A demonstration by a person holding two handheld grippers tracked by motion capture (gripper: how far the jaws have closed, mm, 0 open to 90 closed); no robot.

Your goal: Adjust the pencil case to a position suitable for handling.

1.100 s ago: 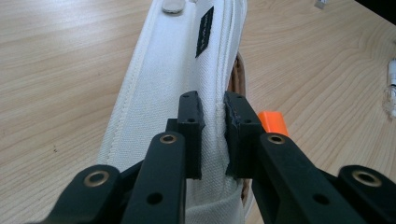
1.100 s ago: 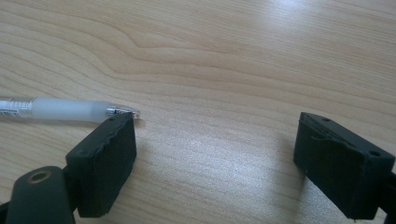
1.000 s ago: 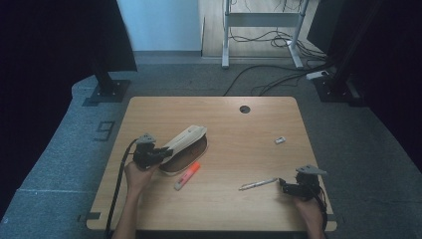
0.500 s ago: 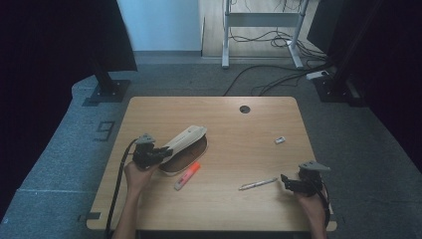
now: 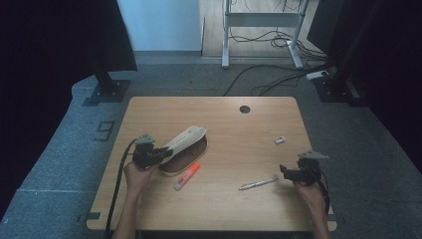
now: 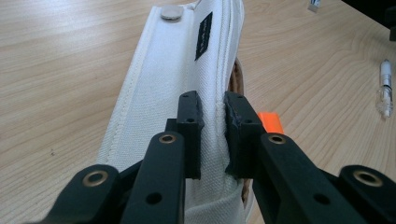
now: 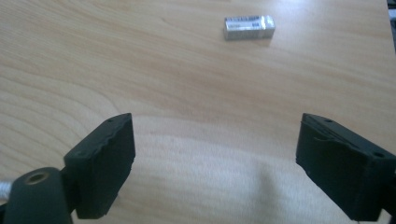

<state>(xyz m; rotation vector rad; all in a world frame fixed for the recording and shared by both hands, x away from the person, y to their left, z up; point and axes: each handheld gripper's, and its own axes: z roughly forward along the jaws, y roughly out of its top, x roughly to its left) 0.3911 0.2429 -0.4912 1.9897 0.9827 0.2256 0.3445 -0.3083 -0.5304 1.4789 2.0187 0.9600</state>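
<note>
Since a second ago the right gripper [image 5: 285,171] has drifted slightly away from the pen and lifted a touch, while everything else on the tabletop [image 5: 239,209] sits where it was. Over on the left, the left gripper [image 5: 160,154] is clamped tight on the cream flap of one pencil case [image 5: 185,144], which lies left of centre with that flap lifted; the brown underside is mostly hidden, and in the left gripper view the case is cut off at the bottom edge. Just beside it lies one orange highlighter [image 5: 187,175], half hidden behind a jaw in that view. Moving right: one pen [image 5: 258,183], near the right gripper but apart from it, then one small eraser [image 5: 280,140], label too small to read. That right gripper's jaws stand wide apart, nothing between them.
</note>
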